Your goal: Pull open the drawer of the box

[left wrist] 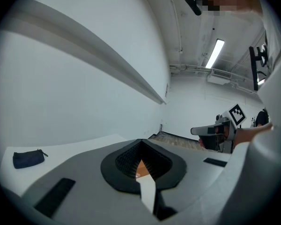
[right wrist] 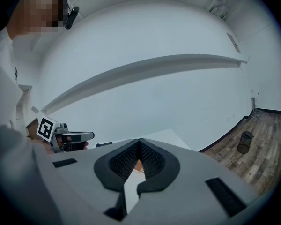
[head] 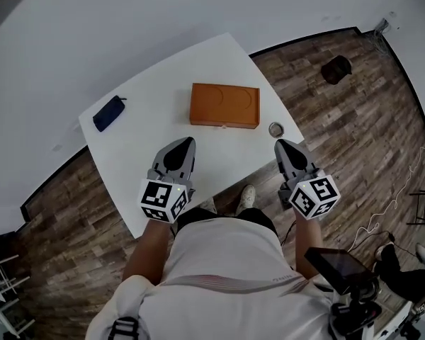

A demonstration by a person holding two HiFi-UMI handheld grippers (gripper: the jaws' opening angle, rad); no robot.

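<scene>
Two grippers, the left gripper (head: pixel 186 143) and the right gripper (head: pixel 282 146), hover at the near edge of the white surface (head: pixel 149 91), fingers closed on nothing. The orange box (head: pixel 224 105) sits mid-surface, well ahead, and its drawer looks shut. What looks like a small pull (head: pixel 223 126) faces the person. Risks:
- Closed fingers can't catch the pull.
- The unbraced box may slide instead of opening.
- The right gripper may knock the small round tin (head: pixel 276 129).

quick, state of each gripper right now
Left gripper: closed, holding nothing.
Right gripper: closed, holding nothing.
</scene>
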